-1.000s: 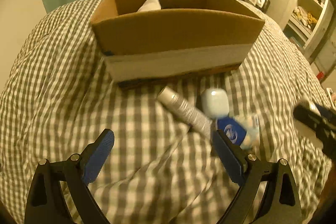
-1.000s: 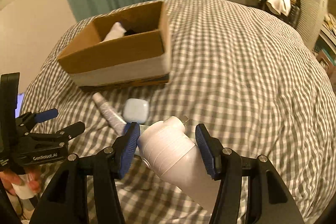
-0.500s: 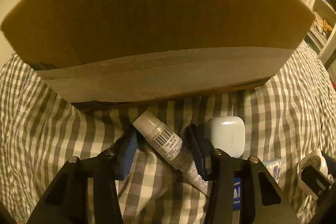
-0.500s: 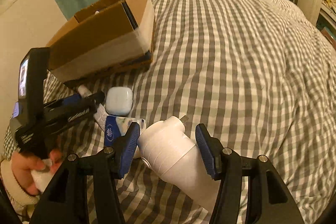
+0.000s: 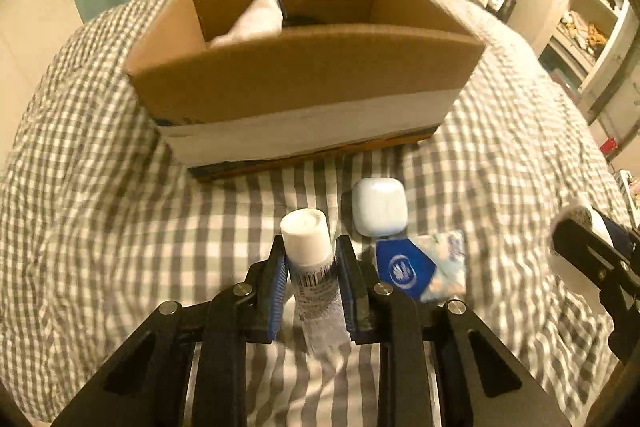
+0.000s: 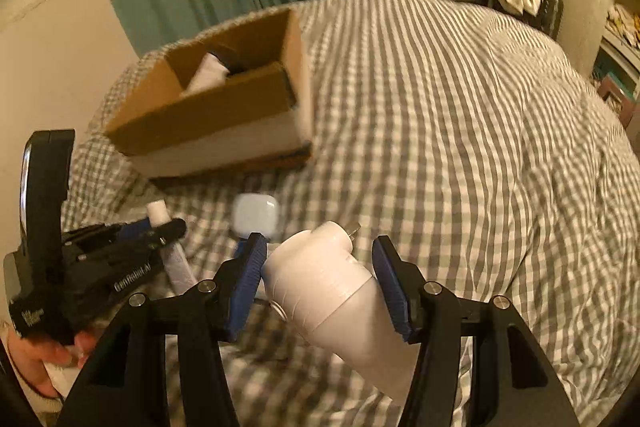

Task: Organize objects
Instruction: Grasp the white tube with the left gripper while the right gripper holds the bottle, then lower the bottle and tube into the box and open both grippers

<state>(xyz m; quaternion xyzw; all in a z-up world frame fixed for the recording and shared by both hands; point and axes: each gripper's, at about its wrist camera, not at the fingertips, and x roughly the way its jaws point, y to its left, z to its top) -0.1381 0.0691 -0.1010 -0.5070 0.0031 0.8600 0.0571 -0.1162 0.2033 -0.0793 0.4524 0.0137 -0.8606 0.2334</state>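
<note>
Left wrist view showed the left gripper (image 5: 310,267) clamped on a slim white tube (image 5: 310,255), low in the frame's centre, cap pointing at the cardboard box (image 5: 304,87) above. It looked light and squeezable, so a hold just under the stiff cap seemed safest. To its right on the checked bed (image 5: 100,227) lay a small white case (image 5: 379,207) and a blue tissue pack (image 5: 420,269). In the right wrist view, the right gripper (image 6: 320,285) pinched a white bottle (image 6: 328,287) at lower centre; smooth, rounded plastic, likely slippery, best held at the shoulder. A white cloth (image 5: 252,19) sat inside the box.
</note>
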